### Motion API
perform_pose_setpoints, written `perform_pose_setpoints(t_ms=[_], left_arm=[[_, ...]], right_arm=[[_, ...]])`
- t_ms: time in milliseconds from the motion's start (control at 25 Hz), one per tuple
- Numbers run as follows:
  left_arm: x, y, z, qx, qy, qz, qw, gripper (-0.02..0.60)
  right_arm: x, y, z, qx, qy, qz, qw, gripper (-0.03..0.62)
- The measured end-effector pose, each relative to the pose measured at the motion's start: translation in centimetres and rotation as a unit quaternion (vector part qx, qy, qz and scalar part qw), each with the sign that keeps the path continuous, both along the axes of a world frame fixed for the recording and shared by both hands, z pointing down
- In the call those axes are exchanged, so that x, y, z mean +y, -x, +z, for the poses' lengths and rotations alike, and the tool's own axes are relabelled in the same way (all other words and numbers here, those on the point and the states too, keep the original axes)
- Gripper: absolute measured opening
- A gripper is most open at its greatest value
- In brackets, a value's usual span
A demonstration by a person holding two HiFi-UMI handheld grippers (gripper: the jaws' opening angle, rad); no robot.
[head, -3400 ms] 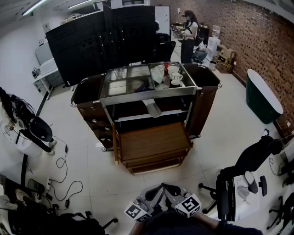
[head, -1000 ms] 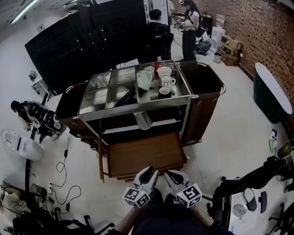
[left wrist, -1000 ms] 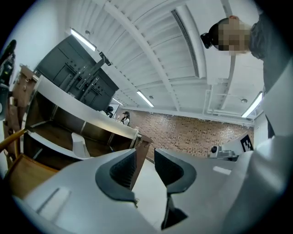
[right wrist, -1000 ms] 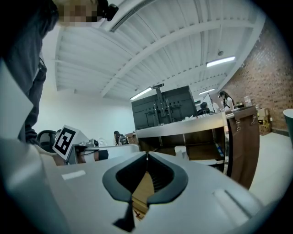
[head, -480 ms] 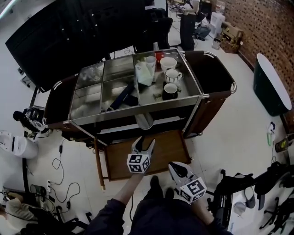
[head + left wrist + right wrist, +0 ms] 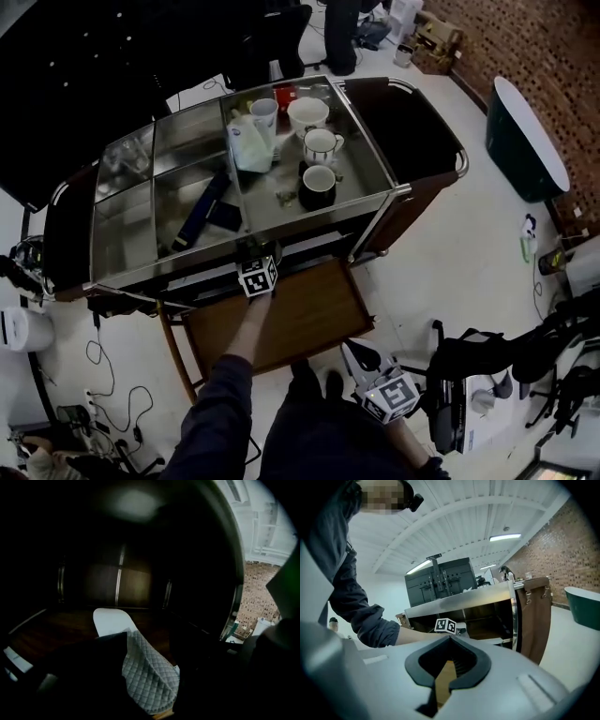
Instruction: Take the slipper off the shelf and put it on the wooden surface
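A white slipper (image 6: pixel 149 679) with a grey quilted upper lies on the dark shelf inside the cart; its white sole (image 6: pixel 111 620) points away from me. My left gripper (image 6: pixel 151 641) has reached into the shelf. Its dark jaws stand either side of the slipper and are opening, with the slipper between them. In the head view only the left gripper's marker cube (image 6: pixel 258 277) shows, at the shelf's front edge under the steel top. The wooden surface (image 6: pixel 309 319) sticks out below the shelf. My right gripper (image 6: pixel 356 356) hangs low beside the person's legs, shut and empty.
The cart's steel top (image 6: pixel 141 202) carries white cups (image 6: pixel 320 146), a black cup (image 6: pixel 317 184), a white bag (image 6: pixel 249 146) and a dark flat item (image 6: pixel 199 216). A green tub (image 6: pixel 525 141) stands at the right, a black chair (image 6: pixel 473 361) near right, cables (image 6: pixel 94 375) at the left.
My left gripper has gone forward from beside the right one into the shelf under the cart's top. The head has come closer over the cart. The right gripper stays low.
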State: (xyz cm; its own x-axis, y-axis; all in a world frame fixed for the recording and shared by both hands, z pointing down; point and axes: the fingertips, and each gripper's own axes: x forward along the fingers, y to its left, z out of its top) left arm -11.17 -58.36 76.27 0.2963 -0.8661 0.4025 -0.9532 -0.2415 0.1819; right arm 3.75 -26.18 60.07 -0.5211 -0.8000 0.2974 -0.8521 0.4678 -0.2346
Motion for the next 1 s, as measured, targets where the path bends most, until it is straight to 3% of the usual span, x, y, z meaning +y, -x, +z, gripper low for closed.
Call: perform_pose_setpoints(t_ms=[120,160,280,360,520,720,1000], left_arm=[[-1.5,0.6,2.4,-0.009,0.029,-0.020,0.9993,0.276],[-1.7,0.9,3.1,-0.011,0.041,-0.024,0.9988,0.245],[-1.3,2.1,3.9,-0.014,0.052,-0.039,0.9978,0.064],[-0.3,2.4,3.0,-0.014,0.039,-0.045,0.9981,0.036],[4.6,2.4,0.7,-0.021,0.017,-0.035,0.9990,0.020],[14.6,1.0,0.1,-0.030,0.004,-0.012,0.9995,0.020],[26.9,-0.7,5.2,0.002,0.071,-0.021,0.9973,0.018]], right_arm=[[0.3,-1.0,0.2,0.002,0.003,0.015,1.000,-0.005],[0.5,-1.2,0.3,0.001,0.003,0.018,1.000,-0.005],[1.2,-1.8,0.4,-0.001,0.002,0.024,1.000,-0.005],[1.8,-2.1,0.1,-0.003,-0.001,0.024,1.000,-0.005],[3.2,-1.9,-0.2,-0.013,-0.010,0.006,1.000,-0.005],[5.6,-1.4,-0.4,-0.023,-0.022,-0.030,0.999,-0.005],[9.5,-1.5,-0.6,-0.029,-0.030,-0.069,0.997,-0.005]])
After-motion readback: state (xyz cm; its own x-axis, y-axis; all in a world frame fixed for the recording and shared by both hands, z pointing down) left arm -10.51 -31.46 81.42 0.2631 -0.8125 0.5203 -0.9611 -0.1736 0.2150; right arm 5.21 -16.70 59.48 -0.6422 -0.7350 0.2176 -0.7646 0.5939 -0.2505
